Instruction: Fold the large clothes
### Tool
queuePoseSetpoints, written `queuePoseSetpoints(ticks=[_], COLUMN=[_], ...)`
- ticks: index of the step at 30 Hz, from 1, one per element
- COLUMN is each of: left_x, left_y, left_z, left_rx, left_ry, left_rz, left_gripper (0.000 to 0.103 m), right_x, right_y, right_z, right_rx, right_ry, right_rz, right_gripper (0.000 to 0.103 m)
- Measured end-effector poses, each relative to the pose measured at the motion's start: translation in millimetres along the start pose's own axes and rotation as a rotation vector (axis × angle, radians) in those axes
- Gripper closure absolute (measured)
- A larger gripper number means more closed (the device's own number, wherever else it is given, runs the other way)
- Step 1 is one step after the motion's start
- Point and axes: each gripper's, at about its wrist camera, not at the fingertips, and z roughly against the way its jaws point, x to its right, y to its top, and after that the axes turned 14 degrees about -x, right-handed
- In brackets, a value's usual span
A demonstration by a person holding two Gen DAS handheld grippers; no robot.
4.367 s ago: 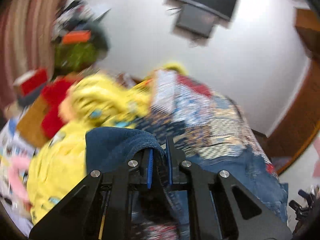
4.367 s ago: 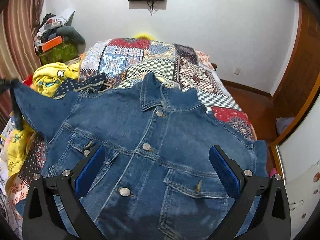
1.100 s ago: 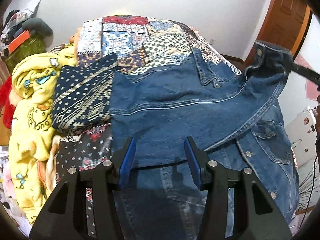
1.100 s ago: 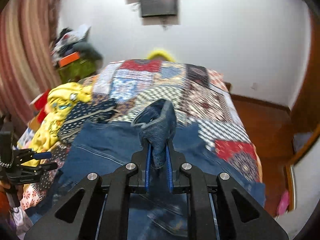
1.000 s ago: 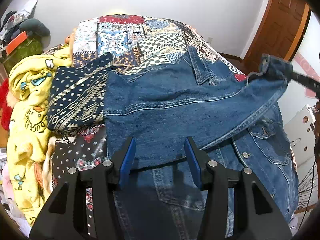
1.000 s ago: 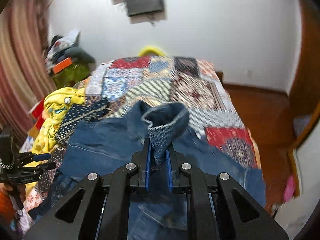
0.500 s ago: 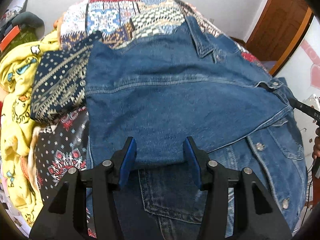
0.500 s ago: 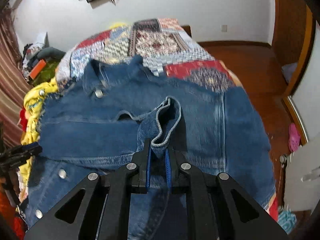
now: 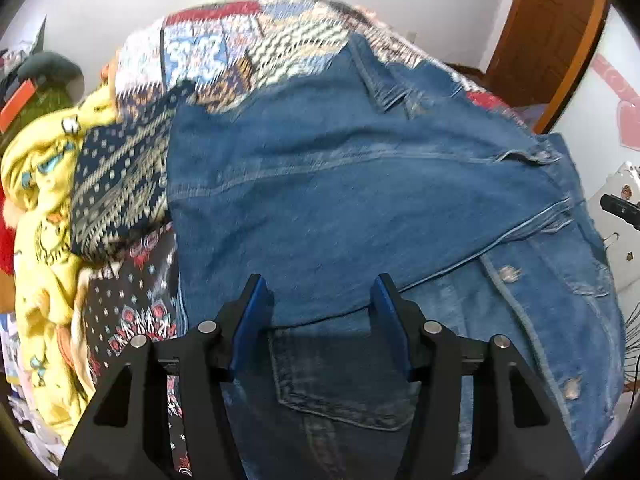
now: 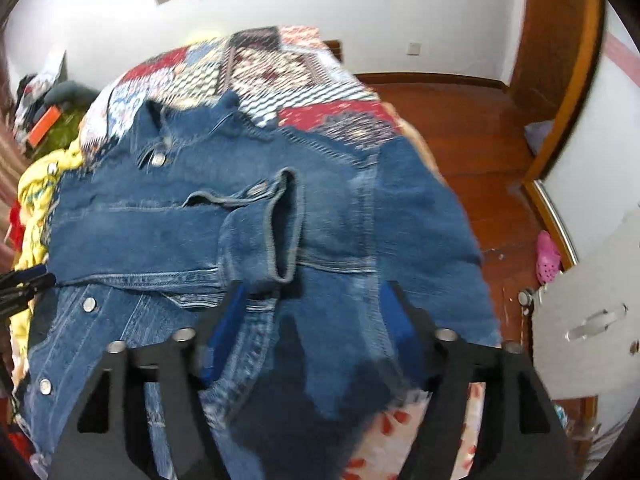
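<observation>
A blue denim jacket point(image 9: 360, 208) lies spread on the patchwork bed. Its left sleeve point(image 9: 340, 184) is folded across the chest, and the cuff point(image 10: 280, 224) rests in the middle in the right wrist view. My left gripper point(image 9: 322, 312) is open and empty just above the jacket's lower front. My right gripper point(image 10: 312, 320) is open and empty just behind the cuff, over the jacket's right side point(image 10: 400, 216). The right gripper's tip point(image 9: 620, 208) shows at the far right of the left wrist view.
The patchwork quilt point(image 9: 248, 36) covers the bed. A yellow printed garment point(image 9: 36, 200) and a dark patterned cloth point(image 9: 116, 184) lie left of the jacket. A wooden floor point(image 10: 472, 120) and a door point(image 9: 548, 32) are on the right, with a white cabinet point(image 10: 592, 312).
My right gripper laid the sleeve cuff down on the jacket and opened, letting it go. My left gripper stayed open over the lower front.
</observation>
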Motion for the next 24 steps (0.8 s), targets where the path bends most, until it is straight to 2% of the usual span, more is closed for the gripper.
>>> queuePoseSetpoints(ticks=[4, 9, 13, 19, 24], left_x=[15, 35, 48, 48, 36], left_y=[7, 10, 7, -1, -5], left_z=[20, 32, 32, 25, 22], left_rx=[0.063, 0.103, 0.098, 0.068, 0.051], left_ry=[-0.021, -0.080, -0.092, -0.081, -0.088], left_rz=[-0.016, -0.034, -0.058, -0.048, 0.006], left_gripper=[0.041, 0.040, 0.040, 0.040, 0.040], right_x=[33, 84, 122, 154, 163], right_y=[-10, -27, -43, -54, -48], right_z=[18, 11, -15, -63, -77], right_rx=[0.028, -0.005, -0.071, -0.166, -0.140], right_ry=[0.027, 0.098, 0.112, 0.264, 0.332], right_rz=[-0.110, -0.303, -0.446, -0.597, -0.643], right_gripper=[0.024, 0.024, 0.024, 0.024, 0.022])
